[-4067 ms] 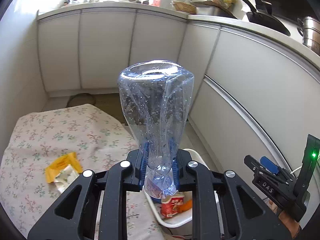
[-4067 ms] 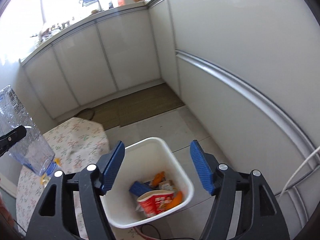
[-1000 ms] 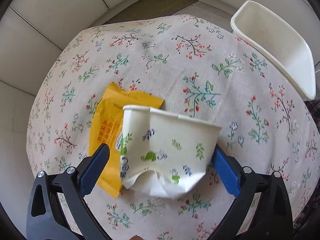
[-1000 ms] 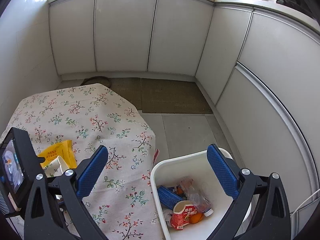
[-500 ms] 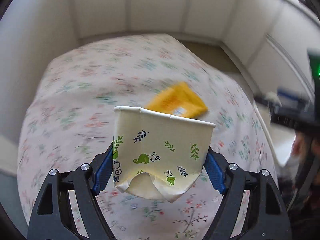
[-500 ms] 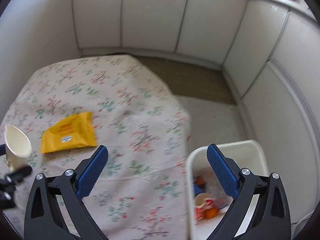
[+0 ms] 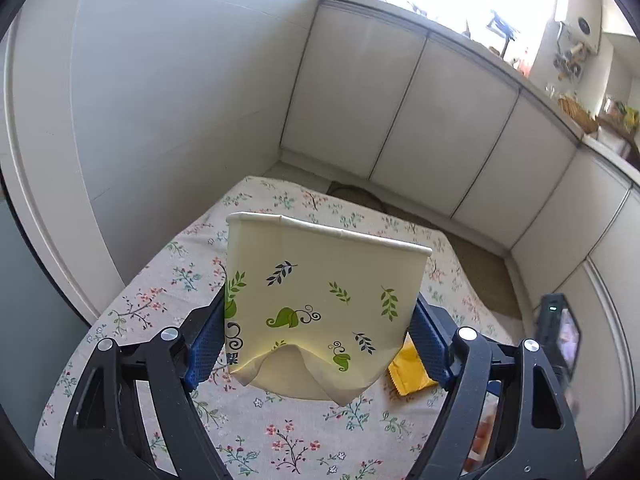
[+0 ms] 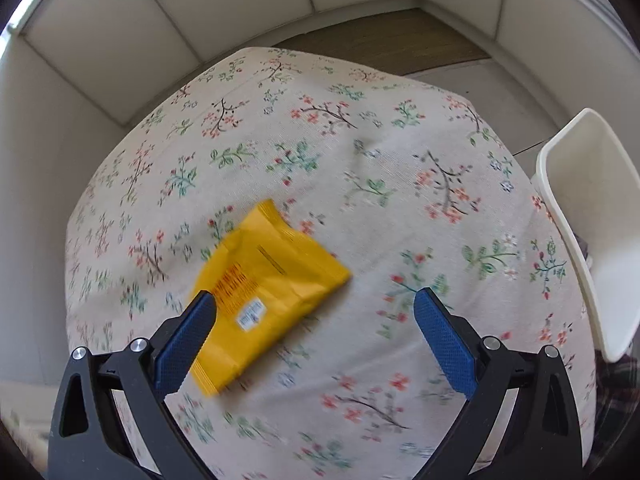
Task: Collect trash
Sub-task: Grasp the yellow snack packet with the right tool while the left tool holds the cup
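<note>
2 grippers work: the left gripper [image 7: 316, 344] squeezes the paper cup [image 7: 320, 304], ready for the bin [image 8: 580, 216] at 3 o'clock; the right gripper [image 8: 314, 330] hangs wide over the yellow wrapper [image 8: 268, 284].

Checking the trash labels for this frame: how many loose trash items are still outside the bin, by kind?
Crushed leaf-print paper cup, held in the left hand-held gripper: 1
Flat yellow plastic snack wrapper, lying on the floral tablecloth: 1
Total: 2
The white plastic bin has its contents out of view, so they are not counted.
</note>
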Demonstrator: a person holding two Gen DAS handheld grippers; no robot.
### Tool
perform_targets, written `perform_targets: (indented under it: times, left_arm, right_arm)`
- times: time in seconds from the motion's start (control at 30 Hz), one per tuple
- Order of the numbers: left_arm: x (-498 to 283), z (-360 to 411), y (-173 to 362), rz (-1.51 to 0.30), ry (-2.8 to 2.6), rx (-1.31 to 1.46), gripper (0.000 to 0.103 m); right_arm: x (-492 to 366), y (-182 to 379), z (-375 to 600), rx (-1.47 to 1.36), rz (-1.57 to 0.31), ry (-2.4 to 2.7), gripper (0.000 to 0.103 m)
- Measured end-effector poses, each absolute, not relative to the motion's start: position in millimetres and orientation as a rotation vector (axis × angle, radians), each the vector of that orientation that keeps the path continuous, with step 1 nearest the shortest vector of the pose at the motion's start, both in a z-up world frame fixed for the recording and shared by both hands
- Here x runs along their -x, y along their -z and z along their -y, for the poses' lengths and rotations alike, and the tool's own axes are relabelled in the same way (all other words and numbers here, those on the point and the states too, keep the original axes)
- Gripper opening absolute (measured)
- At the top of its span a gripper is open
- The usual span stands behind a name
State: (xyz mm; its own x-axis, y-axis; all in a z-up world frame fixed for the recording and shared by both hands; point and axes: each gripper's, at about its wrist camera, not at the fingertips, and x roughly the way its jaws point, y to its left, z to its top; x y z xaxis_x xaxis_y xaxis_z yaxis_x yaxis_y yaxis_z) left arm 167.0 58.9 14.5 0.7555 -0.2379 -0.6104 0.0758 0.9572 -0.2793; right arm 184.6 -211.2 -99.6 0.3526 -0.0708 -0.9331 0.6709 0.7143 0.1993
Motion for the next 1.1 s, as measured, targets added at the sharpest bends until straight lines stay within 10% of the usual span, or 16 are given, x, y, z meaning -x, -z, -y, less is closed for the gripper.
perform_targets:
  times: [0.57,0.8,1.1]
  left_arm:
    - [-176,-99,-28,-0.728,0.196,0.413,0.077]
    - [-177,-102,-24,-0.752,0.187,0.422,0.077]
    - [-184,-95,-15,-0.783,0.176,0.410,0.077]
  right_arm:
    - [-231,134,161,-0.502,-1.187,0.682,0.095]
    - [-238,123,156,-0.465,-1.119,0.544,0.037]
    - [-216,105,178,-0.562,-1.020,0.353,0.027]
